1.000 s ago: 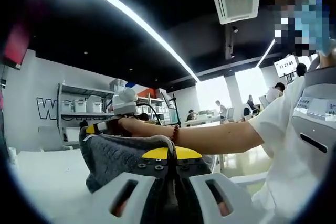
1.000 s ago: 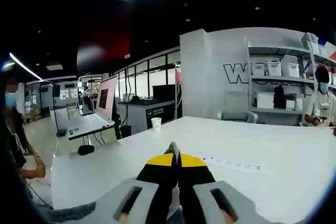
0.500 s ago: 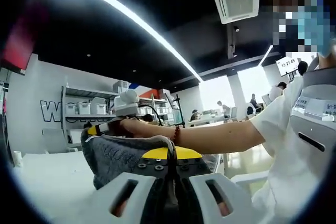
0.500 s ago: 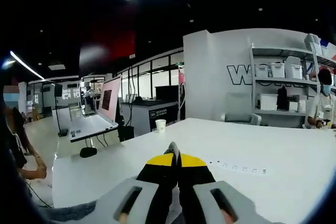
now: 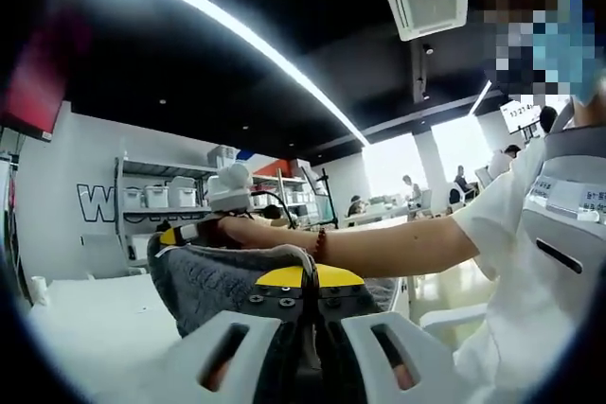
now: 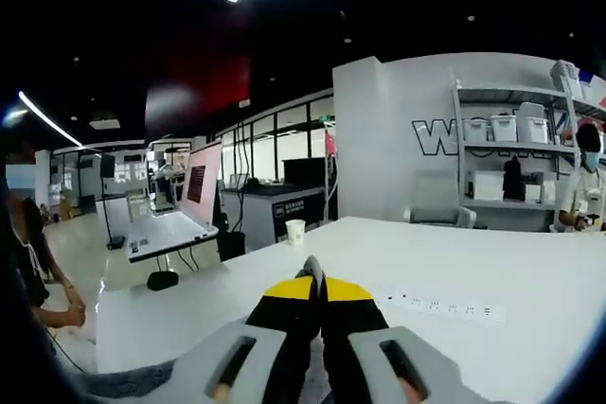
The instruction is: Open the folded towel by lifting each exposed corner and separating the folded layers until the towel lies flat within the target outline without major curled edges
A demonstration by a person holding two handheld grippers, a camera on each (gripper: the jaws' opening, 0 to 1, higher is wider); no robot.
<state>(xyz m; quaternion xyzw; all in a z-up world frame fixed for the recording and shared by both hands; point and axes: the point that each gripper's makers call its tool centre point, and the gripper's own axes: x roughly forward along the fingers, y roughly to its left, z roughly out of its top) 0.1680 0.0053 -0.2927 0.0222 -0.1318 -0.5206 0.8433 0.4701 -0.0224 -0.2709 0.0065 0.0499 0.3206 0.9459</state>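
Note:
The grey towel (image 5: 222, 276) hangs stretched in the air between both grippers, above the white table (image 5: 85, 338). My left gripper (image 5: 305, 281), with yellow tips, is shut on the near edge of the towel. Seen from the left gripper view, my right gripper (image 5: 182, 232) holds the towel's far corner, with the person's hand and bare arm (image 5: 398, 248) behind it. In the right gripper view my right gripper (image 6: 315, 283) is shut on a thin edge of cloth, and a grey fold of towel (image 6: 123, 380) trails at the lower left.
A paper cup (image 6: 295, 232) and a white power strip (image 6: 445, 307) are on the table (image 6: 492, 272). An open laptop (image 6: 194, 198) is on a desk beyond the table's edge. Shelves with boxes (image 6: 502, 153) line the far wall, with a person (image 6: 579, 186) beside them.
Both views have drifted slightly, so the room behind has shifted a little. The towel stays stretched between the two shut grippers.

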